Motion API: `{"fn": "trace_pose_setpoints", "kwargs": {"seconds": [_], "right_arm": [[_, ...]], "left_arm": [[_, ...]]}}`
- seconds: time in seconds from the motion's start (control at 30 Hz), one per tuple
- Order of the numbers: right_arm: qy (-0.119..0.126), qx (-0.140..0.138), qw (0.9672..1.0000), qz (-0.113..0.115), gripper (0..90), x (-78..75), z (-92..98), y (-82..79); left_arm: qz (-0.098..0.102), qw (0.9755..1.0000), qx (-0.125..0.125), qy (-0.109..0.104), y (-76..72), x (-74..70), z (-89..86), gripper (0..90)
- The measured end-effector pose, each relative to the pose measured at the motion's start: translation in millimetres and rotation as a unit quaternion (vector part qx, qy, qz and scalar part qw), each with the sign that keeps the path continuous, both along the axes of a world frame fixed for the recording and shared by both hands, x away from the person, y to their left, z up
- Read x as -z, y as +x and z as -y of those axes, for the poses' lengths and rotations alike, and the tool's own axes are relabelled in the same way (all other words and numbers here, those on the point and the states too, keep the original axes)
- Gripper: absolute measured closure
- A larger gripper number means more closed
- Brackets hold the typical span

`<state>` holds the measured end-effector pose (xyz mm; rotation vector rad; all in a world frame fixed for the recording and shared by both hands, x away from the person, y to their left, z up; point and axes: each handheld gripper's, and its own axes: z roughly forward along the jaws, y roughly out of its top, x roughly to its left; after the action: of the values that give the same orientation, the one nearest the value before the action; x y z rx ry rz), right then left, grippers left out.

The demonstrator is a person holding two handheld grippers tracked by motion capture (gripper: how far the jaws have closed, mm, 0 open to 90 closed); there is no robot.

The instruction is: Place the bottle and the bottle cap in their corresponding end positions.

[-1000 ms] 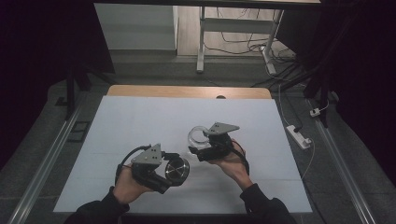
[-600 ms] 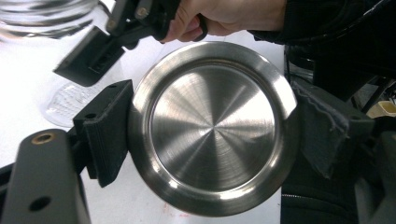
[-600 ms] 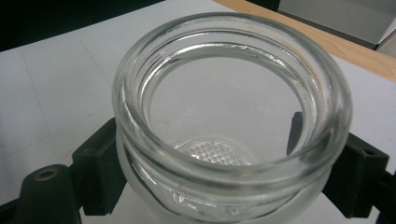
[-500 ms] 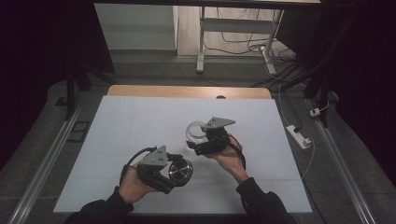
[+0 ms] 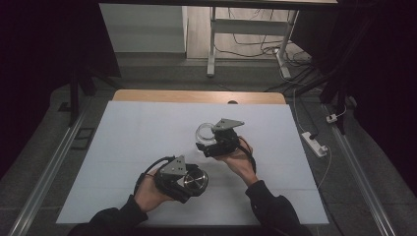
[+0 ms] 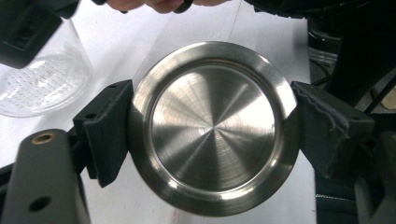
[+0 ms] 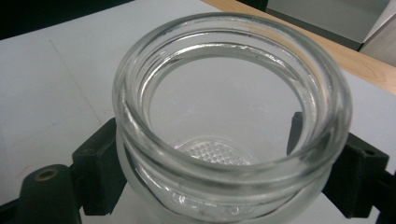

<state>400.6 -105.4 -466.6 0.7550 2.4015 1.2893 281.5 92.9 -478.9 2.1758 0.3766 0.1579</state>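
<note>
Your left gripper sits low on the tabletop, at about seven o'clock of the white sheet. Its jaws are closed on a steel lid, one pad pressing each side of the rim. In the left gripper view the lid faces the camera with its hollow side, held at nine and three o'clock by the pads. Your left hand grips the body from behind, and the cable loops over the wrist.

At about one o'clock from the lid, near but apart from it, your right gripper holds a clear glass jar. In the right gripper view the jaws are closed on the jar just below its thick rim, a pad on each side. The jar's mouth is open and tilted toward that camera, and a dimpled pattern shows on its bottom. Whether the jar's base touches the sheet cannot be told. Your right hand supports the gripper from below, with the grey plate on top. In the left gripper view the jar appears at ten o'clock of the lid.
</note>
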Motion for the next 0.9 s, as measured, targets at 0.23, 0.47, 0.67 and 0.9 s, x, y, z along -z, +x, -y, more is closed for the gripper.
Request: {"fn": "trace_pose_setpoints", "kwargs": {"seconds": [0.23,0.47,0.67,0.9], "right_arm": [[-0.008,0.013,0.9999,-0.001,15.3,6.4,-4.8,10.7],[-0.017,0.020,0.9996,-0.006,15.2,15.2,-12.6,22.7],[-0.021,0.031,0.9992,-0.010,15.3,22.7,-16.1,32.5],[-0.026,0.038,0.9989,-0.014,15.3,30.0,-21.1,39.8]], "left_arm": [[0.002,0.9999,-0.001,0.014,7.5,11.4,7.8,19.4],[0.008,0.9994,-0.007,0.032,14.0,23.2,15.4,19.3],[0.004,0.9987,-0.010,0.049,19.9,33.9,20.8,19.3],[0.004,0.9970,-0.014,0.076,26.1,46.1,27.5,19.3]]}}
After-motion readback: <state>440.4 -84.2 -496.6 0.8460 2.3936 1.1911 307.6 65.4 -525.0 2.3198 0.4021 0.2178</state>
